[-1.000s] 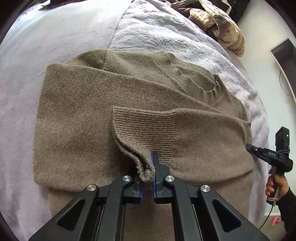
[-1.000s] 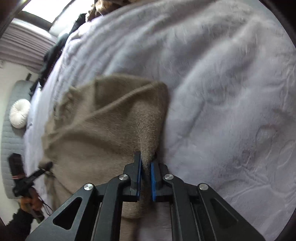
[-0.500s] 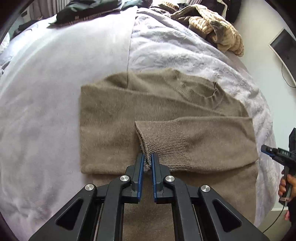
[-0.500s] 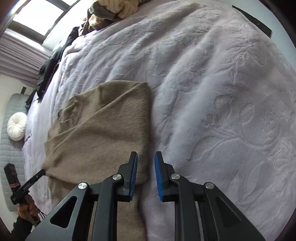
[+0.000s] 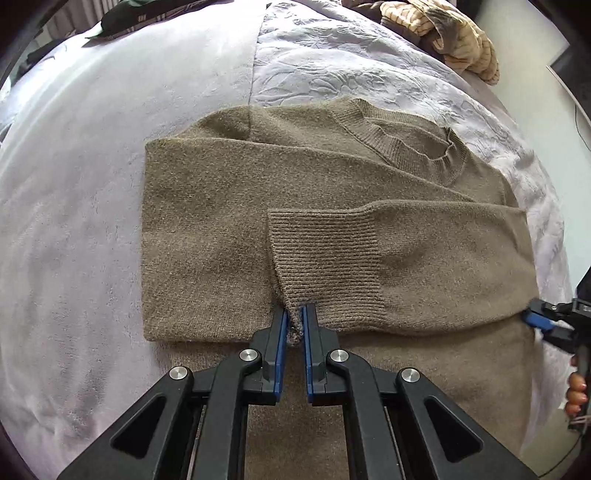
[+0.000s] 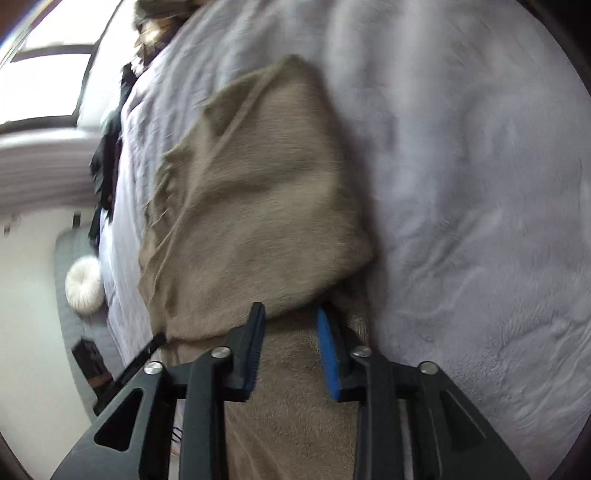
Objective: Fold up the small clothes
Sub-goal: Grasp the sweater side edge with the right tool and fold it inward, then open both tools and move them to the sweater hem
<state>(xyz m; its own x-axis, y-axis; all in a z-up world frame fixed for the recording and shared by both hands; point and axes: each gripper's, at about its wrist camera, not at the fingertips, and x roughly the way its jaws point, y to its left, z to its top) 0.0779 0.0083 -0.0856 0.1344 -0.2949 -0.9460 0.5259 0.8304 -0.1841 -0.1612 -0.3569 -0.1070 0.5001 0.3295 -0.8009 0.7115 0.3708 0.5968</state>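
A brown knitted sweater (image 5: 229,229) lies on the lilac bed cover, both sleeves folded across its body. My left gripper (image 5: 294,325) is shut on the corner of the ribbed sleeve cuff (image 5: 325,254), which lies flat over the sweater. In the right wrist view the same sweater (image 6: 266,206) appears blurred, seen from its side. My right gripper (image 6: 291,325) hovers over the sweater's folded edge with its jaws opening; no fabric is pinched between the pads. That gripper (image 5: 543,325) also shows at the right edge of the left wrist view, held by a hand (image 5: 576,391).
The lilac bed cover (image 5: 92,206) spreads all around the sweater. A pile of striped tan clothes (image 5: 454,40) and dark garments (image 5: 122,22) lie at the far end of the bed. A white round cushion (image 6: 83,288) sits beyond the bed's edge.
My right gripper let go of the sweater's folded edge, opened and swung sideways over it. The left gripper kept its hold on the cuff and laid it flat on the sweater.
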